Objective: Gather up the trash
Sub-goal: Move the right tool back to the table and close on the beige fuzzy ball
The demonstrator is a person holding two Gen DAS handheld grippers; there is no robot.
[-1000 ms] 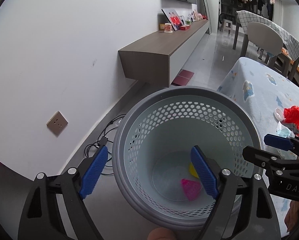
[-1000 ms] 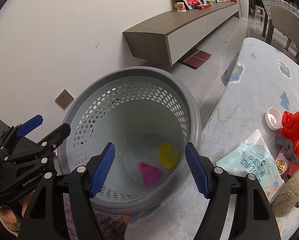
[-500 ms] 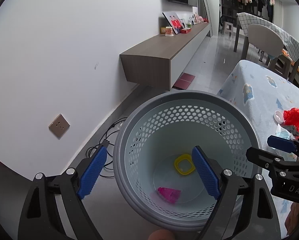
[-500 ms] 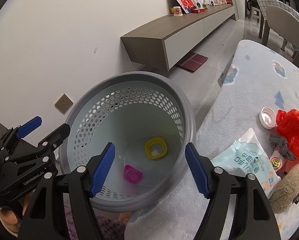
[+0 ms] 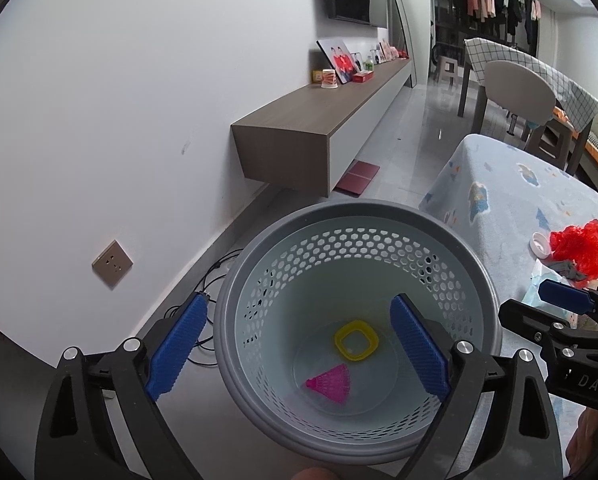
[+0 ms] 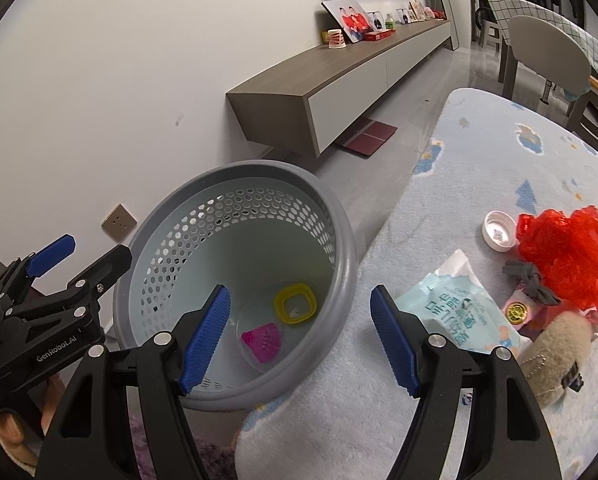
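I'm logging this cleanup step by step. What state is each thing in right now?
Left gripper: open, empty, over the bin.
Right gripper: open, empty.
Bin: unlidded, beside the table, holding two items.
Yellow ring: in bin.
Pink piece: in bin.
Wipes pack: flat on table.
White cap: open side up.
Red bag: crumpled on table.

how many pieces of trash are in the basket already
2. A yellow ring lies flat on the bottom of the basket, and a pink piece lies just in front of it, apart. A gripper finger covers part of the floor, so something small could be hidden.
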